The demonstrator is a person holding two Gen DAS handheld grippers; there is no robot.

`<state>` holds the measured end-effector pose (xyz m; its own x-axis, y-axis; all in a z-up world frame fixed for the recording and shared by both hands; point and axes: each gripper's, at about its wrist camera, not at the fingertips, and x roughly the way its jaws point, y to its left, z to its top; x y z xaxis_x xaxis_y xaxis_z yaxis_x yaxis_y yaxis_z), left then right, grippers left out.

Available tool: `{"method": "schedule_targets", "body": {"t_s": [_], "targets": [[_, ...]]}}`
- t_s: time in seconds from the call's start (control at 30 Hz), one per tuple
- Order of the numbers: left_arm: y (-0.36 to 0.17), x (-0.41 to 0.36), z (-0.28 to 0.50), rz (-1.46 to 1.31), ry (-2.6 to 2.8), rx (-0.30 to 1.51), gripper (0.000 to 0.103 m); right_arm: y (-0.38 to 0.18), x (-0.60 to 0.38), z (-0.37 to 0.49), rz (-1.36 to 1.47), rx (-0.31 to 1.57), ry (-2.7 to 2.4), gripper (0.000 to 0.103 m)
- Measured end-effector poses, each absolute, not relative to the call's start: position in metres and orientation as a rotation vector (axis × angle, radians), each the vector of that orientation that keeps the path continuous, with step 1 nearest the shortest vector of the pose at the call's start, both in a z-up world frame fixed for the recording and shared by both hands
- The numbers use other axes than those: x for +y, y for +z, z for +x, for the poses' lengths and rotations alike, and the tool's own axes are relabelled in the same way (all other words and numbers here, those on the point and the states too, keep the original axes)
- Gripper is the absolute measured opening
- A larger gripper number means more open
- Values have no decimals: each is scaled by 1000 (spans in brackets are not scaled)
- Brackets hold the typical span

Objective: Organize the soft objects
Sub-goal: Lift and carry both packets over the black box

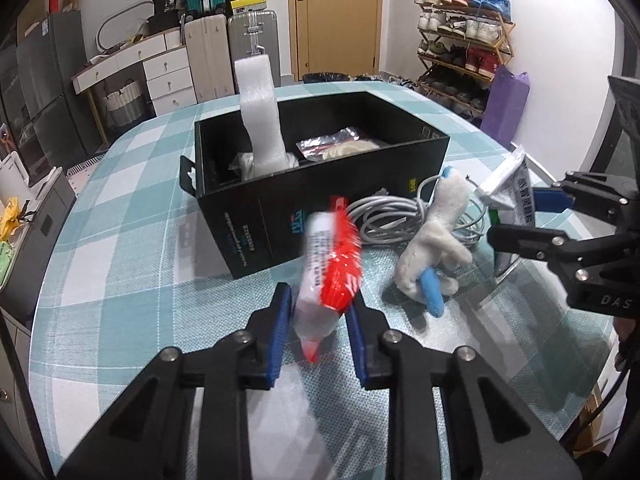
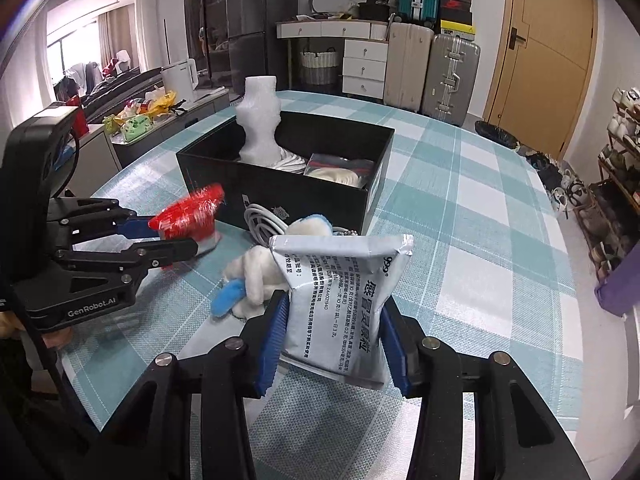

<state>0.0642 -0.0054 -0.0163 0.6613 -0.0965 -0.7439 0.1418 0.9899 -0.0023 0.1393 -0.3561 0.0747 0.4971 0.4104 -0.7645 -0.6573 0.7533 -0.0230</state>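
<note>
My left gripper (image 1: 318, 320) is shut on a red and white soft packet (image 1: 332, 264), held above the table in front of the black box (image 1: 320, 208); it also shows in the right wrist view (image 2: 188, 216). My right gripper (image 2: 332, 336) is shut on a grey medicine sachet (image 2: 340, 300), which also shows in the left wrist view (image 1: 508, 188). A white plush toy with blue parts (image 1: 432, 248) lies on the table between the grippers, beside a coiled white cable (image 1: 384, 220). The box holds a tall white foam wrap (image 1: 260, 120) and a foil packet (image 1: 336, 142).
The table has a teal checked cloth (image 1: 132, 240). Beyond its far edge stand suitcases (image 1: 228, 56), white drawers (image 1: 168, 76), a wooden door (image 1: 336, 16) and a shoe rack (image 1: 464, 48). A side counter with a kettle (image 2: 180, 80) stands to the left.
</note>
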Motion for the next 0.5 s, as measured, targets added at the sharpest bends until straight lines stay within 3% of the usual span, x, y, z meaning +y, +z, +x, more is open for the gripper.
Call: {"method": "schedule_targets", "body": {"t_s": [0.2,0.33,0.5], "targets": [[-22,-2,69,43,-129,867,30,75,-357,138,-334,822,659,45],[-20,-2,71,47,-114,852,45,76,-357,137,-334,821,661,45],[-14,-7,73,72,-101,809,42,76,-357,137,-334,821,661,45]]}}
